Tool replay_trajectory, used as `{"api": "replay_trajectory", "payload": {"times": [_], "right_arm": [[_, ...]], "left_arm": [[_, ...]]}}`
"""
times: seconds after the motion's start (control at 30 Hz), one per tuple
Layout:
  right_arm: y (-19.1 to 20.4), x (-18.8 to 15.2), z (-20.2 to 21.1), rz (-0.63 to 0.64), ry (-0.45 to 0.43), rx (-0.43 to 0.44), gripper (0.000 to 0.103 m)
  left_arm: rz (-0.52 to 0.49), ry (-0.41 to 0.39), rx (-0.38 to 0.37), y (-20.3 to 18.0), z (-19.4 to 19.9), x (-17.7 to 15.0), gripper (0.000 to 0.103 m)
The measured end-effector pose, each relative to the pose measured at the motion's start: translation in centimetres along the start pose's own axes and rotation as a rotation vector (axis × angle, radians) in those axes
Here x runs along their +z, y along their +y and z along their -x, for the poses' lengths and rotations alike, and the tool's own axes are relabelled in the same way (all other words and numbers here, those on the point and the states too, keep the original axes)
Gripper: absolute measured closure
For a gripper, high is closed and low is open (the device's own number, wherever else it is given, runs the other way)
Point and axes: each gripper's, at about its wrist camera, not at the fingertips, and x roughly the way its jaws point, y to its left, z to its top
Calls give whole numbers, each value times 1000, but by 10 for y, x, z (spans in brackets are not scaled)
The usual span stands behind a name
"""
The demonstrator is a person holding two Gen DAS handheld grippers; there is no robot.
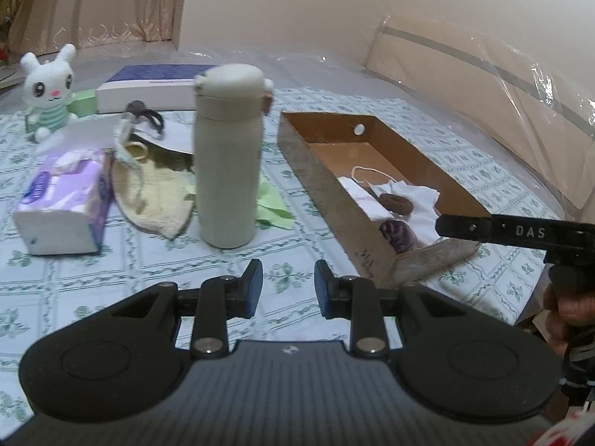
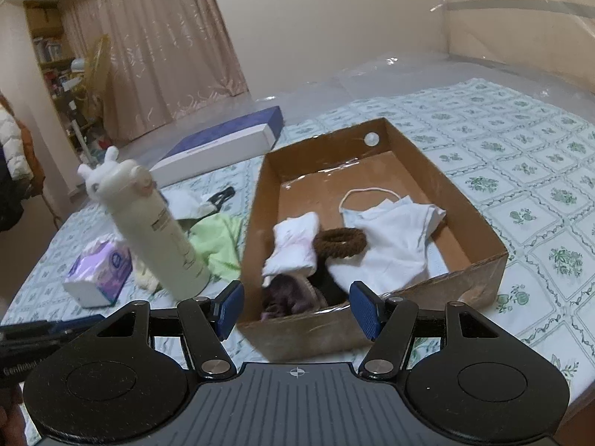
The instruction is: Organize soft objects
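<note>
One cardboard box (image 2: 468, 271) is sitting on the green-patterned bedspread (image 2: 520, 156), and five soft things are lying inside it: one white face mask (image 2: 390, 223) with its ear loop showing, one folded white cloth (image 2: 293, 249), one brown scrunchie (image 2: 340, 239) resting between those two, one purple scrunchie (image 1: 396, 234) in the near corner, and something dark beside it that is too hidden to name. Outside the box, more soft things are waiting on the bedspread: one beige cloth pouch (image 1: 156, 193), one light green cloth (image 2: 219, 245) and one white plush rabbit (image 1: 50, 89) sitting upright at the far left; one purple tissue pack (image 1: 67, 200) is lying just beside the pouch.

One cream flask (image 1: 227, 156) is standing upright between the box and those cloths, partly covering the pouch and the green cloth in the left wrist view; one flat blue-and-white box (image 2: 223, 145) is lying farther back, and one black hair tie (image 1: 152, 119) is resting on white paper behind the pouch.

The left gripper (image 1: 288, 288) is hovering low over the bedspread in front of the flask, its blue pads parted narrowly and gripping nothing; the right gripper (image 2: 295, 306) is hanging at the near wall of the box, its jaws spread wide and empty.
</note>
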Motion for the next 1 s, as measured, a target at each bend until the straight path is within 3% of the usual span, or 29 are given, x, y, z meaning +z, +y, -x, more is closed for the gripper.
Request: {"api": "replay_trajectory", "payload": {"times": [0.33, 0.5, 0.67, 1.0], "right_arm": [[34, -1, 11, 65, -2, 9, 40], [50, -1, 15, 108, 9, 20, 40], [61, 2, 18, 185, 46, 41, 40], [69, 15, 26, 337, 82, 62, 40]], "left_arm": [[-7, -12, 35, 31, 29, -7, 76], [-61, -22, 59, 49, 42, -3, 72], [-157, -20, 70, 66, 55, 2, 64], [-345, -50, 107, 87, 81, 13, 36]]}}
